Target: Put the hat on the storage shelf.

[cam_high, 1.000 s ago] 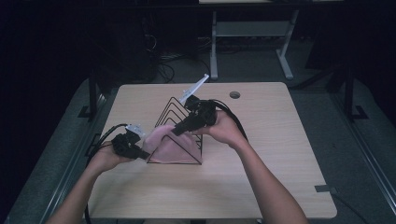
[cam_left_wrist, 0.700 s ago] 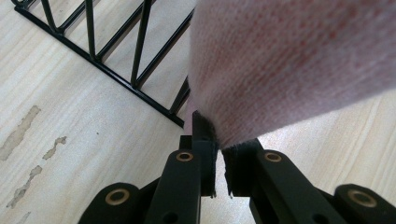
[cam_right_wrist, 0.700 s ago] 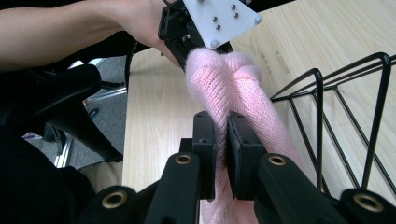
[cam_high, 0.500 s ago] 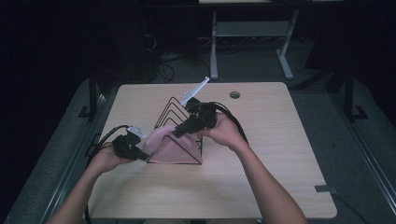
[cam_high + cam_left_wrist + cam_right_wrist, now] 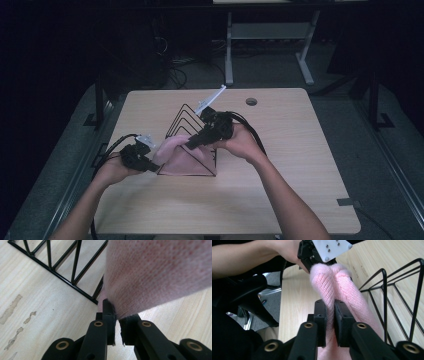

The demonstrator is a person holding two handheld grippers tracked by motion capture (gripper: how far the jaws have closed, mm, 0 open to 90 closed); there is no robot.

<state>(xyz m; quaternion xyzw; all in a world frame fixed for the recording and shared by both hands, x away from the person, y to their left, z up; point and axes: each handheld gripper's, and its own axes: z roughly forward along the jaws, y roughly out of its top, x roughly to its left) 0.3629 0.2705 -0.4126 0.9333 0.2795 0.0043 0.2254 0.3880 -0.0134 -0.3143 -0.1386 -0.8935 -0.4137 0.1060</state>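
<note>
Your left gripper [image 5: 150, 166] clenched on the pink knit cloth [image 5: 177, 152], your right gripper [image 5: 196, 142] pinching its fold, cloth draped over the black wire rack [image 5: 186, 116] at table [image 5: 300, 150] centre, left gripper at its 8 o'clock

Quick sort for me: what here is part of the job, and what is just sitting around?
In the job:
- pink knit cloth
- black wire rack
- left gripper, clamped on the cloth
- right gripper, clamped on the cloth

Lying about:
- table's cable hole
- desk frame behind the table
</note>
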